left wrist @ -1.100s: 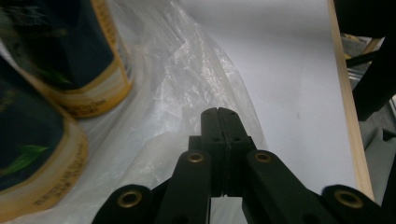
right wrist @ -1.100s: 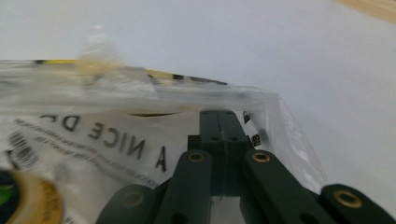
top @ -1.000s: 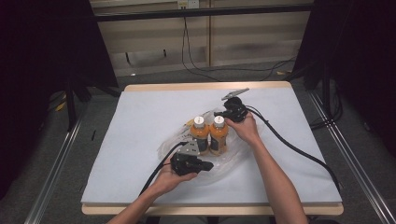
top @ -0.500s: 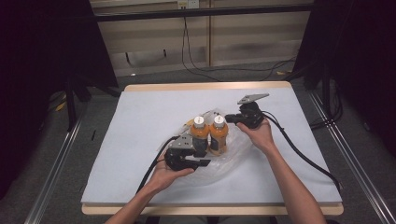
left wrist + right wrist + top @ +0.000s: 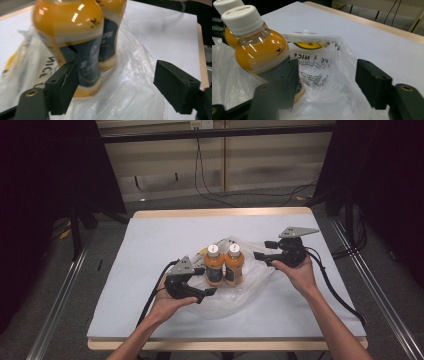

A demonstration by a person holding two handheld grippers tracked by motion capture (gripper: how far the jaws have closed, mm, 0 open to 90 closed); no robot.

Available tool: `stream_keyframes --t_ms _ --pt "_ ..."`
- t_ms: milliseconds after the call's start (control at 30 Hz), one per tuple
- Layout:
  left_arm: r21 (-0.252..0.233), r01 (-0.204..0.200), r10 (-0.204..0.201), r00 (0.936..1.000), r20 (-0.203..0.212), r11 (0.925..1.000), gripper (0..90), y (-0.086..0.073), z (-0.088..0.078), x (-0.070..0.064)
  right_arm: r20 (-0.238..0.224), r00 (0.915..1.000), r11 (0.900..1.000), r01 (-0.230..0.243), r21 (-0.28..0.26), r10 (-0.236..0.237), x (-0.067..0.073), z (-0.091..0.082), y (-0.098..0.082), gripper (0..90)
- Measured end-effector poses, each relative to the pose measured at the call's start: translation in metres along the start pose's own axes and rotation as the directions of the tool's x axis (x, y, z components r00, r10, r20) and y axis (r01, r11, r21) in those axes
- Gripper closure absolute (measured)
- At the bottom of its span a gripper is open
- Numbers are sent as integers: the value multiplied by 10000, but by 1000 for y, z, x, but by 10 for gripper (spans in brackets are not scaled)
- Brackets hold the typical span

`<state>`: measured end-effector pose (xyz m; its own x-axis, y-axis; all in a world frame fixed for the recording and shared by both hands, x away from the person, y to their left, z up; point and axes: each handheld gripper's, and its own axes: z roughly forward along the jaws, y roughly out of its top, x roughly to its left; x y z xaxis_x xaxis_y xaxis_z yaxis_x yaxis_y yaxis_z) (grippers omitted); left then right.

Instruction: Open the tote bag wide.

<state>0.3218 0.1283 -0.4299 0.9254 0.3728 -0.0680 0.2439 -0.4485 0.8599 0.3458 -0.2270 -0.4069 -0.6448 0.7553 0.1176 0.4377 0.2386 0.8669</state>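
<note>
Two orange drink bottles with white caps and dark labels, one (image 5: 214, 265) beside the other (image 5: 233, 264), stand upright on a crumpled clear plastic bag (image 5: 235, 292) at the middle of the table. My left gripper (image 5: 207, 281) is open just left of them, jaws pointing at the bottles' bases. In the left gripper view the near bottle (image 5: 72, 42) stands by the left jaw and bag film (image 5: 130, 85) lies between the open jaws of the left gripper (image 5: 117, 85). My right gripper (image 5: 262, 249) is open to the right of the bottles; in its view the right gripper (image 5: 327, 80) holds nothing, with a bottle (image 5: 257, 47) beside its left jaw and the printed bag (image 5: 322, 62) below.
A white sheet covers the table (image 5: 150, 245), which has a wooden rim. Black cables (image 5: 340, 290) trail from both grippers toward the near edge. Metal rails (image 5: 60, 295) run along both sides, and wires lie on the floor behind.
My right gripper has drawn away to the right from the bottles. My left gripper has shifted slightly up and left, closer to the bottles' level. The bottles stay upright.
</note>
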Motion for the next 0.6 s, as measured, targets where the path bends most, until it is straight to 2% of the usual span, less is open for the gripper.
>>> stream_keyframes --t_ms 67,200,233,267,433,467,533,600 --pt "-86 18 -19 9999 -99 10000 150 0 -4 0 52 10000 9999 52 -91 -51 5 -9 -4 244" --pt "-76 27 -29 9997 -236 10000 132 -3 -12 2 149 9999 9997 41 -224 -38 11 -21 -11 187" --pt "-49 59 -61 9995 -318 10000 129 -4 -15 2 147 9999 9996 10 -275 -6 12 -24 -12 187" --pt "-204 264 -271 9991 -339 9994 124 -6 -16 2 178 9998 9995 84 -320 -78 13 -27 -14 186" --pt "-280 232 -252 9967 -766 9993 119 -13 -29 -2 239 9997 9990 -26 -455 37 18 -40 -23 166" --pt "-165 143 -158 9955 -930 9998 111 -14 -33 -3 255 9997 9992 -43 -401 53 19 -42 -26 165" --pt "-177 155 -171 9955 -937 9997 105 -17 -39 -2 474 9988 9988 -131 -462 153 20 -49 -31 149" --pt "-272 195 -224 9936 -1112 9994 97 -20 -46 -2 592 9979 9987 -247 -450 273 21 -57 -36 145"
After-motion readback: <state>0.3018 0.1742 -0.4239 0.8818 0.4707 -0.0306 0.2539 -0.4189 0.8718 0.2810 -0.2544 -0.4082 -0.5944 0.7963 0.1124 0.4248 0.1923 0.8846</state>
